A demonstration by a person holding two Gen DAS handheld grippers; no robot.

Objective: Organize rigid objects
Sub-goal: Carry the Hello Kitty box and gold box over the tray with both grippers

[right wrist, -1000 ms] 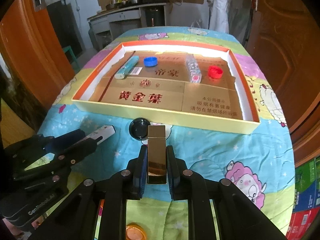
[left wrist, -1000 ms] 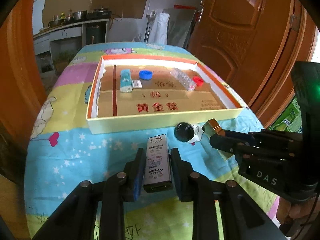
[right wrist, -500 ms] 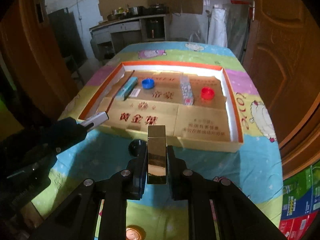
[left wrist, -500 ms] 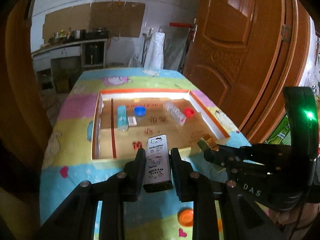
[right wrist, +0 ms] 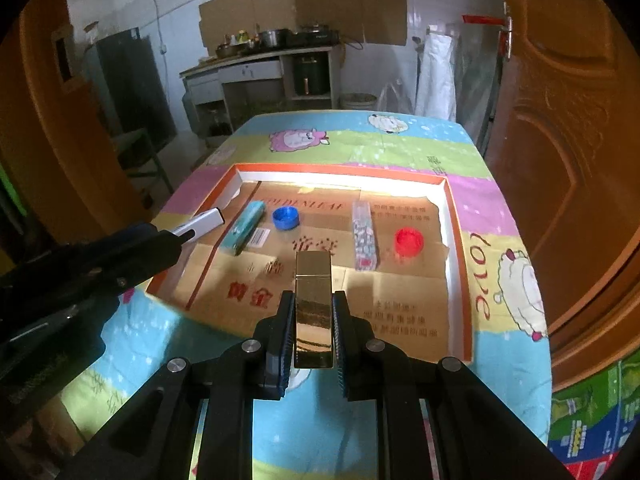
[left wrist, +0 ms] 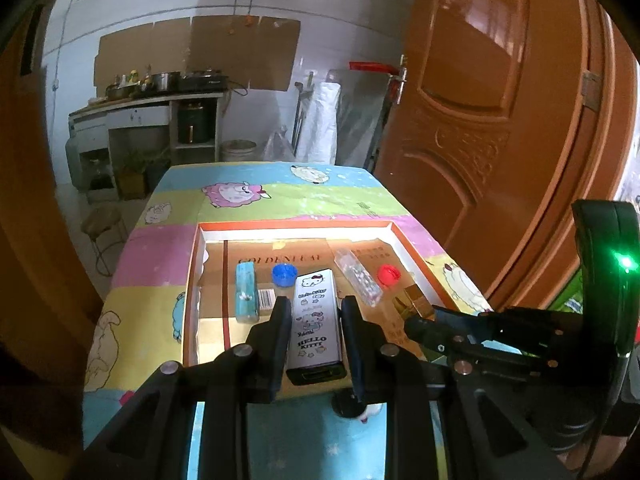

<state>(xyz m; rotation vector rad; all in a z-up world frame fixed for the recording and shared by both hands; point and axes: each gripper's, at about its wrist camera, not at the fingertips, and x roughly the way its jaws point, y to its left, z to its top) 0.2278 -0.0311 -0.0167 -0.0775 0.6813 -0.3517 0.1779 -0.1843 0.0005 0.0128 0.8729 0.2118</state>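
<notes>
My left gripper (left wrist: 314, 308) is shut on a flat white Hello Kitty box (left wrist: 315, 320), held in the air over the near part of the shallow orange-rimmed cardboard tray (left wrist: 296, 225). My right gripper (right wrist: 313, 302) is shut on a shiny gold block (right wrist: 313, 308), also lifted above the tray's (right wrist: 452, 216) near edge. Inside the tray lie a teal box (right wrist: 249, 229), a blue cap (right wrist: 286, 217), a clear patterned tube (right wrist: 363, 236) and a red cap (right wrist: 409, 241). Each gripper shows in the other's view, the right (left wrist: 416, 322) and the left (right wrist: 188, 234).
The tray rests on a table with a colourful cartoon cloth (right wrist: 500, 208). A black round object (left wrist: 352, 406) lies on the cloth just below my left gripper. A wooden door (left wrist: 500, 120) stands close on the right. A stool (left wrist: 102, 224) and a kitchen counter (left wrist: 152, 108) are beyond.
Both grippers have risen from the cloth with their objects and moved forward to the tray's near edge. The black round object stayed on the cloth.
</notes>
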